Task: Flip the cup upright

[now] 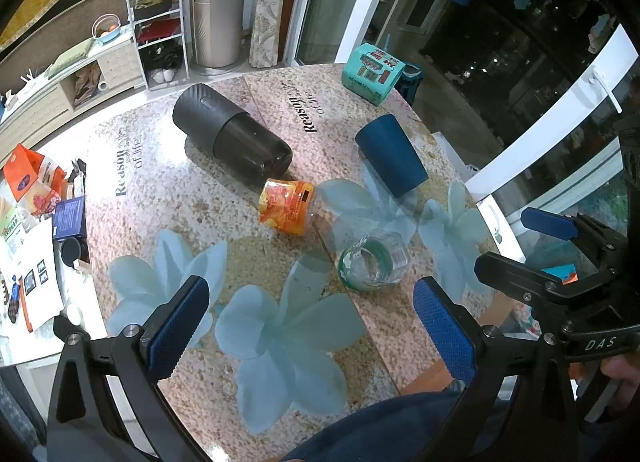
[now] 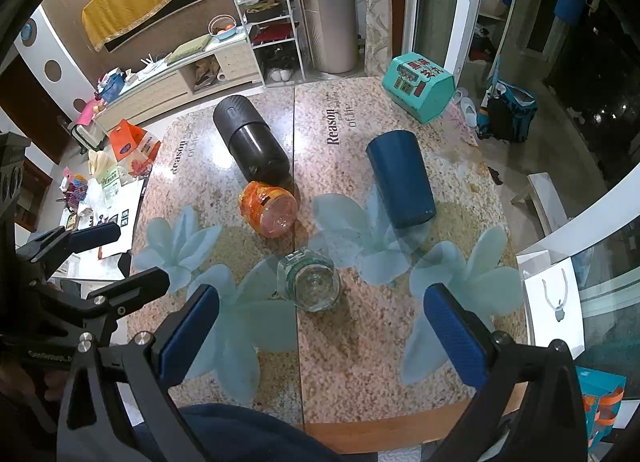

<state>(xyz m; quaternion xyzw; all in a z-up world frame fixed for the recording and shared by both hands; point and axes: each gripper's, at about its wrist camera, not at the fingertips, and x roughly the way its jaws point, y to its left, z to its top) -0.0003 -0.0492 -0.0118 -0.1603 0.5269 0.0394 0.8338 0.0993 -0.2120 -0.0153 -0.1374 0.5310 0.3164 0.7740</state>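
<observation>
Blue plastic cup (image 2: 400, 179) lies on its side on the counter (image 2: 360, 362), just right of the orange jar (image 2: 268, 209). Nothing is done yet: both your tools, left (image 1: 312, 332) and right (image 2: 322, 336), hover spread and empty.

The table mat (image 2: 360, 342) carries printed dark lettering in two places: the large word "Reason" (image 2: 333, 127) with smaller lines beside it ending in "of life", and the same wording again on the mat's other half (image 1: 121, 173). In the left wrist view, the right gripper (image 1: 568, 254) bears the white letters "DAS" (image 1: 600, 343) on its black frame. A teal package (image 2: 418, 87) at the table's far edge shows red and white Chinese-style characters, too small to read. A white paper bag (image 2: 554, 300) beside the table bears a grey apple logo.
</observation>
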